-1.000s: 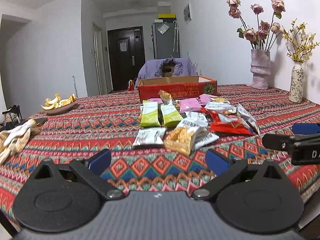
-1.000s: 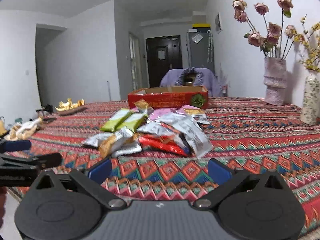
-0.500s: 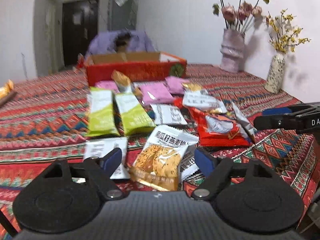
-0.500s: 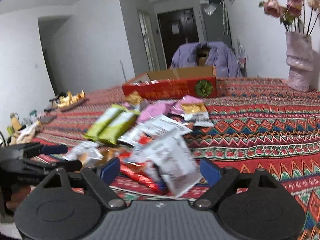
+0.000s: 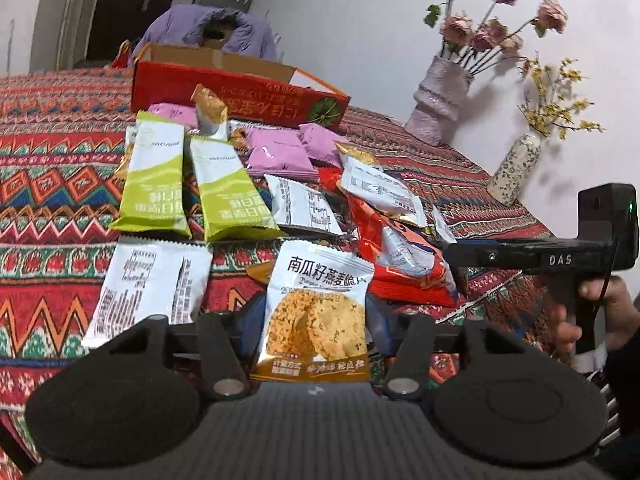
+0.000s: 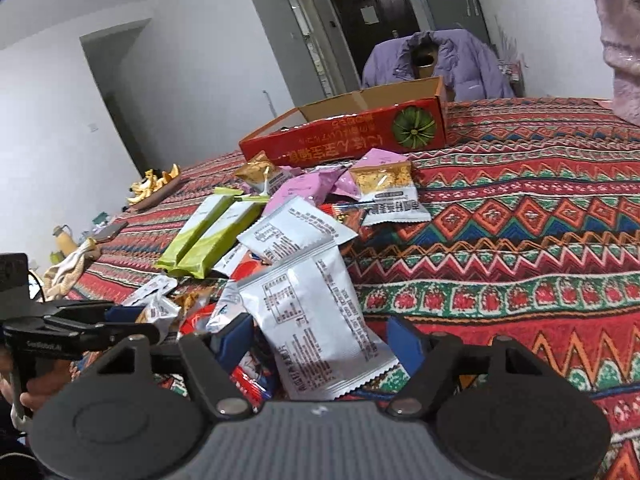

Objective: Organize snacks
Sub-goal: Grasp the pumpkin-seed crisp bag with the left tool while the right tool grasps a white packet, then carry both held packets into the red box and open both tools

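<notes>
- A cracker packet sits low in the frame between the left gripper's blue pads.
- Two green packets lie above it.
- A red box stands at upper centre.
- The right gripper enters from the right edge.

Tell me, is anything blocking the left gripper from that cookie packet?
No. The cookie packet already sits between the left gripper's open fingers, nothing in between. Toward the red box, other snack packets lie across the tablecloth.
</notes>
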Tool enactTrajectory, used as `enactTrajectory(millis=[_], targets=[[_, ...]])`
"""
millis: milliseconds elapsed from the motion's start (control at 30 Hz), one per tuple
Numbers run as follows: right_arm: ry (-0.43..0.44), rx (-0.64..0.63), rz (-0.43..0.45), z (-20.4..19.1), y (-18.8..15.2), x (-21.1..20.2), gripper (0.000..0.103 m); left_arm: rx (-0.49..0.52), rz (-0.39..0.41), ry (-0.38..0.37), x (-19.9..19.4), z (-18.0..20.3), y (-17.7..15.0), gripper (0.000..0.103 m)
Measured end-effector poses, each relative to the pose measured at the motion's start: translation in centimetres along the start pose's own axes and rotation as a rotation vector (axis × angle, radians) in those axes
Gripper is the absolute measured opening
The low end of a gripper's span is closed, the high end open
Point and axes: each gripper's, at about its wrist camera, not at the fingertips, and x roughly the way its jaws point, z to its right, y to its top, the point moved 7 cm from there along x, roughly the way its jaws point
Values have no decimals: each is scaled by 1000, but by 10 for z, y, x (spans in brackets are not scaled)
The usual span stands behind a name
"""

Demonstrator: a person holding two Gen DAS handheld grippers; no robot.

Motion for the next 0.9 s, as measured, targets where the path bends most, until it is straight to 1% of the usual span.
enactTrajectory(millis=[33,67,133,267,333,533,600,700,767,900], targets=[[-1,3,-7,-1,0,0,60,-5,-5,10,-1,2,1,51],[1,3,-8,-3,1,-1,54,-8,1,22,-4,5,1,51],[-15,-19,2,-8,3,-5,50,1,27,63,-12,12,3,50],[-73,-42,12,-13,1,-17,48,28,81,138,-30,28,3,50],[-84,-51,32,-16,-2,-28,47,29,88,163,-38,32,1,50],[-149,-87,74,-26,-13,-61,47,46,115,285,-61,41,-6,50],[-143,-92,78,-30,-17,-69,47,46,129,307,-69,42,-9,50],[-134,-94,92,-37,-19,-78,47,25,132,318,-79,38,-7,50],[-125,-95,111,-40,-14,-85,47,26,140,326,-88,35,1,50],[-93,-125,133,-48,9,-94,47,57,172,363,-105,27,32,50]])
